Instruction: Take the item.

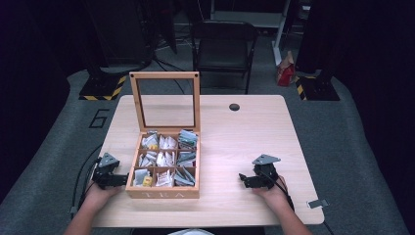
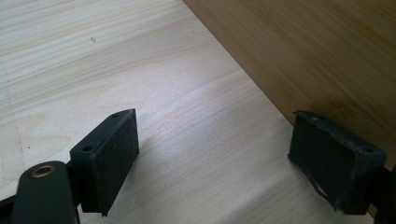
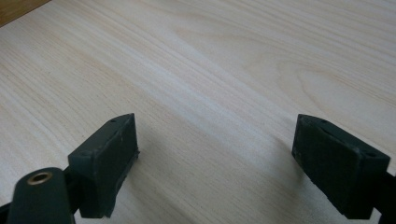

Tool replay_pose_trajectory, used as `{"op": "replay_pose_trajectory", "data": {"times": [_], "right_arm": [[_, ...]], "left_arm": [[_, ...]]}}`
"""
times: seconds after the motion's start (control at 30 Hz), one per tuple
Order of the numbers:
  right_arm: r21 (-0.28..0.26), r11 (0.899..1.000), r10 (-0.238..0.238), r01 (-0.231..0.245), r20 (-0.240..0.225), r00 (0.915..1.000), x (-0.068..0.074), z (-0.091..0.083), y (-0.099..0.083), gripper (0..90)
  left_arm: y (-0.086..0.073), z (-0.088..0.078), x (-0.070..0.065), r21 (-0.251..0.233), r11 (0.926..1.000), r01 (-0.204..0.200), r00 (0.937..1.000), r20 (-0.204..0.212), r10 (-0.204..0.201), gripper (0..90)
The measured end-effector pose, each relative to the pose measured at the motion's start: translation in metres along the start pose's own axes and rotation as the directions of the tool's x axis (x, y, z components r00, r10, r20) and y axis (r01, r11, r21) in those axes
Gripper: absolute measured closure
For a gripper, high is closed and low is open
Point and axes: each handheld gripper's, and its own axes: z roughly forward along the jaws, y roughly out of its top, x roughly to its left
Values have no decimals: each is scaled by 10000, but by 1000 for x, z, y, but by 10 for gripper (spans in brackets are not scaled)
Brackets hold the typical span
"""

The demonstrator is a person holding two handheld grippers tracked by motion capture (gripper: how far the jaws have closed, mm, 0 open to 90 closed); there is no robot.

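Your wooden tea box (image 1: 164, 188) sits on the tabletop (image 1: 244, 142) – glass lid upright, nine compartments of packets; left hand-held gripper (image 1: 117, 180) just beside it, right hand-held gripper (image 1: 243, 180) well apart – both spread, holding nothing.

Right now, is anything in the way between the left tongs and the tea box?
Nothing visible. The left tongs sit open on the table right beside the tea box; in the left gripper view just bare wood lies before the box's side wall.

right tongs (image 3: 215, 158): jaws wide apart, nothing between | below: pale wood table (image 3: 224, 70)
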Motion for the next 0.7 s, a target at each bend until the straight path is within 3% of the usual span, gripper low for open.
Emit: {"op": "replay_pose_trajectory", "data": {"times": [0.7], "right_arm": [[-211,9996,209,-206,135,9997,2,-2,-1,236]], "left_arm": [[0,0,0,-2,10000,5,10000,-8,-5,154]]}}
